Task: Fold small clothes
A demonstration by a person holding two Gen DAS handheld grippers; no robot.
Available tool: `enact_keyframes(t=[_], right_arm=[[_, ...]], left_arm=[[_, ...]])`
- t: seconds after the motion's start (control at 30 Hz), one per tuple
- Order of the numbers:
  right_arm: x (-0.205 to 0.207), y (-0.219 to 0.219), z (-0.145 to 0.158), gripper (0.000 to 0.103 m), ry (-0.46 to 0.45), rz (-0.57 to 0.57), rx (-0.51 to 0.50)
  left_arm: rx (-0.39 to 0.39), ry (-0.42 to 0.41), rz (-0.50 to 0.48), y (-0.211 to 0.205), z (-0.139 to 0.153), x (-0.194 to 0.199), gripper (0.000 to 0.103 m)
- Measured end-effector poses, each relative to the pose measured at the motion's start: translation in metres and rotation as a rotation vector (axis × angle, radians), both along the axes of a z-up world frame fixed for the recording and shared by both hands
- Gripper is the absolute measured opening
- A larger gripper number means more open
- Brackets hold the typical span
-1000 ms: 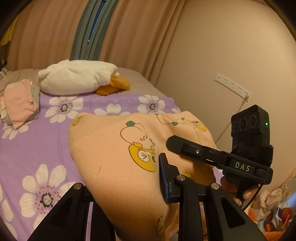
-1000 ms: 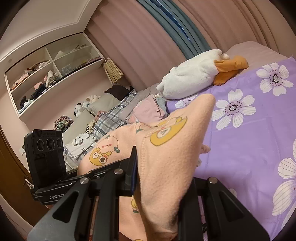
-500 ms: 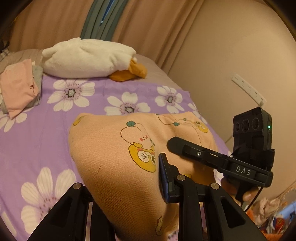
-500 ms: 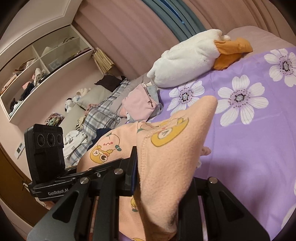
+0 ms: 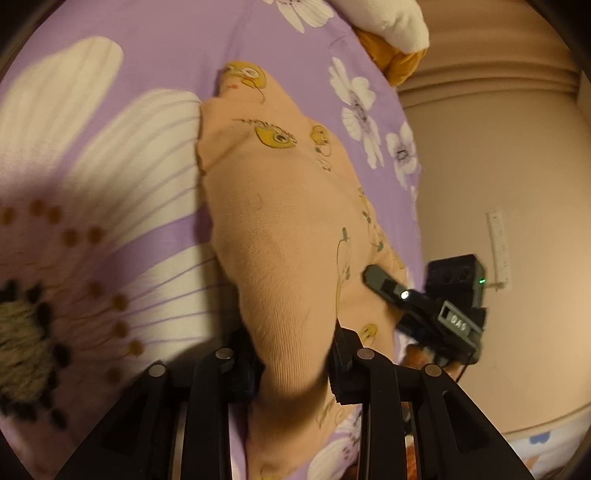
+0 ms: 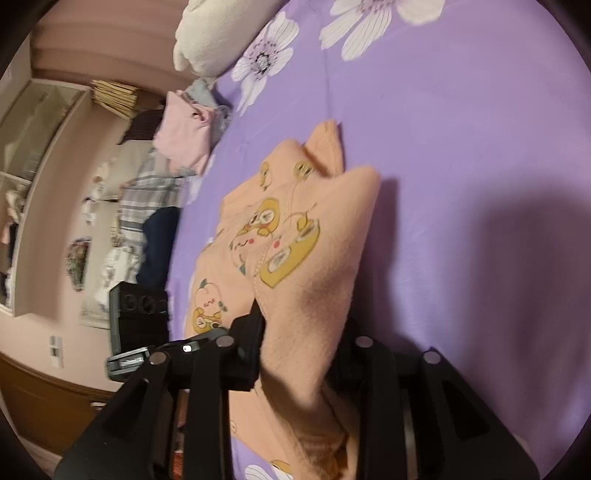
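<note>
Both grippers, left (image 5: 295,363) and right (image 6: 299,354), grasp the peach garment (image 5: 280,236), their jaws just easing wider around its bunched end.
One garment, lying mid-bedsheet (image 6: 461,155), might slip free early and land rumpled; one folded pile (image 6: 186,131) waits at the sheet's far edge beside one plush goose (image 6: 218,33).

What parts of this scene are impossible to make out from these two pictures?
- Peach garment: its near edge is hidden behind the left gripper, left wrist view.
- Its lower part: covered by the right gripper, right wrist view.
- Shelf contents: blurred and too small, right wrist view.
- Plush toy: cut off by the top edge.
</note>
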State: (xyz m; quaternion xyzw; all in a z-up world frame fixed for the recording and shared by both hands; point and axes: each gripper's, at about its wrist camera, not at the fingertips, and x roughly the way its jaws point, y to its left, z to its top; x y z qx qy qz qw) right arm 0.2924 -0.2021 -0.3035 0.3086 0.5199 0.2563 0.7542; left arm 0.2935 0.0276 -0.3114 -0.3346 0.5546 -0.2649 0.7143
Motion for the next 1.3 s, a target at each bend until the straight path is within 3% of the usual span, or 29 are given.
enact_keyframes(t=[0.13, 0.2, 0.3, 0.43, 0.5, 0.53, 0.63, 0.73, 0.8, 0.97, 1.03, 1.13, 1.2, 1.3], right_arm=[[-0.015, 0.012, 0.019, 0.033, -0.081, 0.007, -0.169], [-0.021, 0.012, 0.024, 0.033, -0.118, 0.001, -0.223], [-0.015, -0.006, 0.025, 0.032, -0.120, -0.030, -0.255], [-0.023, -0.012, 0.060, 0.022, -0.245, -0.087, -0.421], [-0.020, -0.005, 0.079, 0.023, -0.307, -0.076, -0.422], [-0.014, 0.003, 0.084, 0.022, -0.310, -0.032, -0.376], [0.006, 0.031, 0.075, 0.018, -0.269, 0.030, -0.379], [0.041, 0.053, 0.042, 0.016, -0.216, 0.028, -0.498], [0.056, 0.050, 0.024, 0.010, -0.172, 0.006, -0.513], [0.081, 0.041, 0.022, 0.005, -0.149, -0.026, -0.474], [0.072, 0.032, 0.032, 0.013, -0.137, -0.030, -0.398], [0.033, 0.020, 0.050, 0.014, -0.175, -0.018, -0.286], [0.009, 0.025, 0.055, 0.012, -0.204, -0.016, -0.320], [-0.009, 0.029, 0.030, 0.005, -0.160, 0.029, -0.402]], left_arm=[[0.152, -0.112, 0.029, -0.009, 0.017, -0.022, 0.031], [0.241, -0.151, 0.044, -0.011, 0.022, -0.032, 0.038], [0.316, -0.183, 0.109, 0.003, 0.035, -0.043, 0.038], [0.522, -0.360, 0.244, 0.012, 0.079, -0.063, 0.038], [0.560, -0.437, 0.240, 0.002, 0.096, -0.062, 0.038], [0.543, -0.455, 0.221, -0.002, 0.101, -0.057, 0.038], [0.509, -0.466, 0.113, -0.022, 0.088, -0.018, 0.038], [0.673, -0.276, 0.100, -0.028, 0.039, 0.035, 0.038], [0.643, -0.275, 0.124, -0.021, 0.022, 0.049, 0.038], [0.581, -0.207, 0.150, -0.010, 0.027, 0.062, 0.037], [0.535, -0.223, 0.171, -0.009, 0.041, 0.042, 0.036], [0.482, -0.304, 0.135, -0.015, 0.056, -0.008, 0.037], [0.488, -0.312, 0.107, -0.024, 0.047, -0.030, 0.036], [0.559, -0.319, 0.090, -0.033, 0.021, -0.047, 0.036]])
